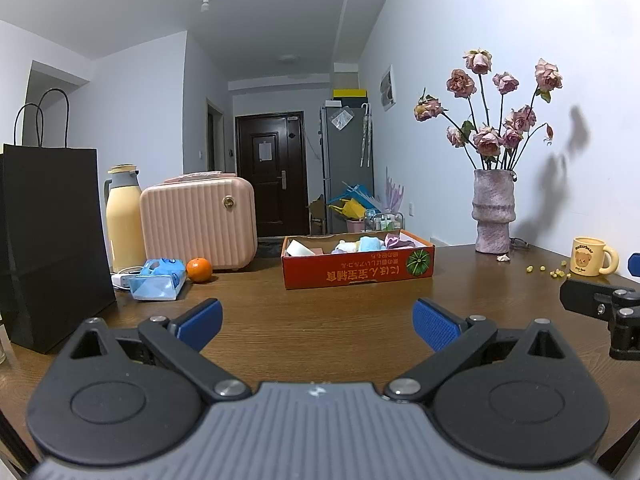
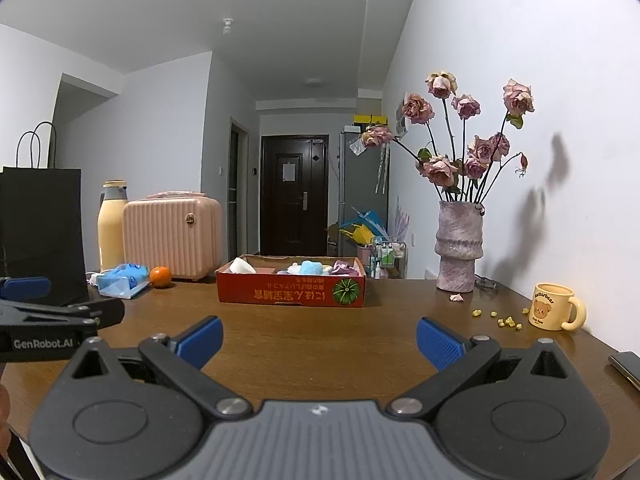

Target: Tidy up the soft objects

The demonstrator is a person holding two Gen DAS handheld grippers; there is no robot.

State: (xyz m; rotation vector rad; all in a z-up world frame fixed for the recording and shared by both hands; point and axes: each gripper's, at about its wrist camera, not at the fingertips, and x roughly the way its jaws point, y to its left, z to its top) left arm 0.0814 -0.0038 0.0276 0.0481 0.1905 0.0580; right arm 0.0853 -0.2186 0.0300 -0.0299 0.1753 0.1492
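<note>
pastel soft cloths (image 2: 310, 268) sit inside the shallow red cardboard box (image 1: 356, 274) at twelve o'clock. left gripper (image 1: 316, 322) and right gripper (image 2: 318, 338) both hover spread wide and empty; sorted already or awaiting sorting, unclear.

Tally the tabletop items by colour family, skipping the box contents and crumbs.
Black: 1, bag
Yellow: 2, flask, mug
Pink: 2, case, vase
Orange: 1, orange
Blue: 1, tissue pack
Red: 1, box
Total: 8

Home apartment: entrance door (image 1: 280, 176), fridge (image 1: 346, 160), wooden table (image 1: 320, 320), flower vase (image 1: 493, 212)
</note>
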